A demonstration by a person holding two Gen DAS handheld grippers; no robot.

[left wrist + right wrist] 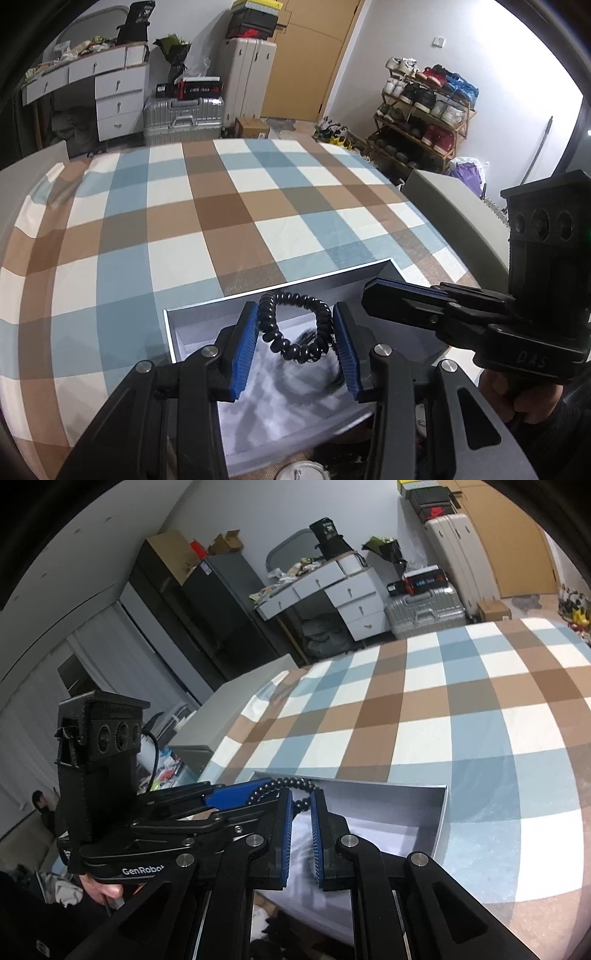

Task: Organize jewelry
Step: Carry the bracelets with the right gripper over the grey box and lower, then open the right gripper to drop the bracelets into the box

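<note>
1. The black beaded bracelet (295, 325) hangs as a loop between the two blue pads of the left gripper (295, 332), directly above the open white box (192, 314); the pads sit at the loop's two sides and appear to pinch it lightly, so the left gripper reads as closed on the bracelet, though contact on the right pad is not fully clear.
2. The box rests on the checked tablecloth (221, 221) near the tabletop's near edge; its interior looks pale and blurred, and what lies inside cannot be made out.
3. The right gripper (301, 812) is beside the left one over the same box; its pads stand close together with a narrow gap, and a few beads (301, 805) show in that gap; whether the right gripper actually grips them I cannot tell.
4. Risk: the hold is on a springy, round-beaded loop, so a small relaxation of the left gripper could let it slip and fall crooked, or outside the box's far wall (314, 282).
5. Risk: if both grippers hold the loop and move apart, the elastic could stretch or snap.
6. Risk: either gripper, lowered carelessly, could catch the box rim and drag the light box towards the tabletop's edge.
</note>
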